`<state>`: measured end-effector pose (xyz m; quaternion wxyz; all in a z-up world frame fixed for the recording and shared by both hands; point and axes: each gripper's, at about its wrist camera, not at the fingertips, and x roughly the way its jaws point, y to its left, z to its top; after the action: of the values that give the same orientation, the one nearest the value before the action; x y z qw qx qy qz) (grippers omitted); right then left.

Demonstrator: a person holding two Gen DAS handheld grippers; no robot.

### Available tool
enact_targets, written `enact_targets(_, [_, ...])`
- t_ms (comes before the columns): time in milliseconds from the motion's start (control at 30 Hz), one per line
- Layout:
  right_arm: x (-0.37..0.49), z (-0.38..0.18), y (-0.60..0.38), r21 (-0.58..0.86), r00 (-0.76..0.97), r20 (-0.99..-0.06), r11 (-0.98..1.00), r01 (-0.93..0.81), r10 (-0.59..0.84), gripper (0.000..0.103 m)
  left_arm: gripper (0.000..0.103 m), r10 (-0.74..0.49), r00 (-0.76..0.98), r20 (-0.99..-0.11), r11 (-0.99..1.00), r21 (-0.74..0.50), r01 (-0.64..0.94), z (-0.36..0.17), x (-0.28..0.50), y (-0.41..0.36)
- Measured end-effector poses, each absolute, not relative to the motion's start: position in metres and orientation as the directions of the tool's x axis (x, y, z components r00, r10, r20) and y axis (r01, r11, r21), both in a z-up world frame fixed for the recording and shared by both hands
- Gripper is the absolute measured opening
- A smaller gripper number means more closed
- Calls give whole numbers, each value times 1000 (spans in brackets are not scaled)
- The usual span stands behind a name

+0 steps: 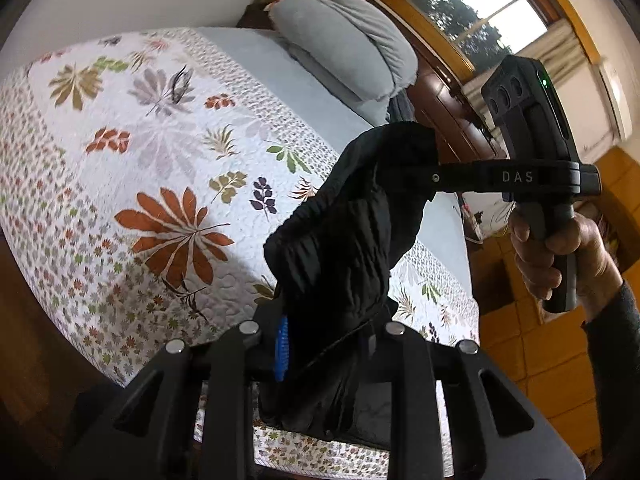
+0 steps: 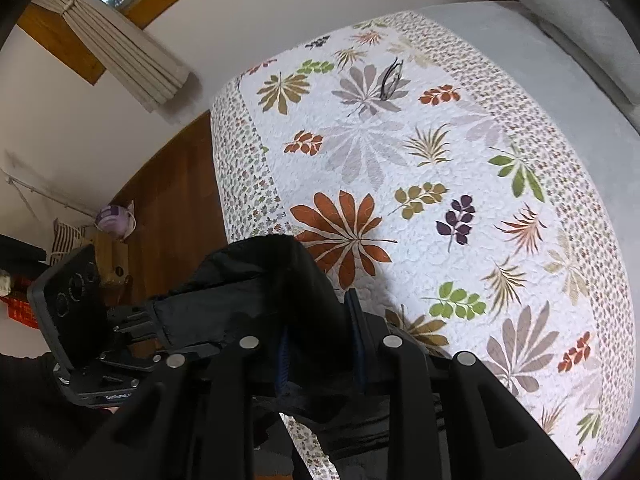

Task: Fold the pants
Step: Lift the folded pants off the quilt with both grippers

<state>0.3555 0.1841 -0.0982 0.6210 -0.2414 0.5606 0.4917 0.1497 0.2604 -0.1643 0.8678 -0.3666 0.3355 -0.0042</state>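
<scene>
Black pants [image 1: 344, 240] hang stretched between both grippers above the bed. In the left wrist view my left gripper [image 1: 328, 344] is shut on one end of the bunched waistband, with the blue pad [image 1: 282, 348] pressed against the cloth. At the right of that view a hand holds my right gripper [image 1: 434, 178], whose fingers are buried in the other end of the fabric. The right wrist view shows the right gripper [image 2: 320, 352] shut on the pants [image 2: 256, 280]. There the left gripper [image 2: 160, 316] clamps the cloth at the left.
The floral quilt [image 1: 160, 140] covers the bed [image 2: 420, 152] below. A pair of glasses [image 2: 390, 80] lies on it near the far end. Grey pillows [image 1: 344, 48] rest at the head. A wooden bed end [image 2: 172, 200] and a tiled floor [image 1: 540, 340] border the bed.
</scene>
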Motion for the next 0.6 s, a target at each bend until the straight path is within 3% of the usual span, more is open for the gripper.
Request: enact_targets(600, [357, -72, 120, 267, -59, -894, 421, -867, 445, 25, 24, -235, 753, -615, 845, -512, -154, -132, 160, 213])
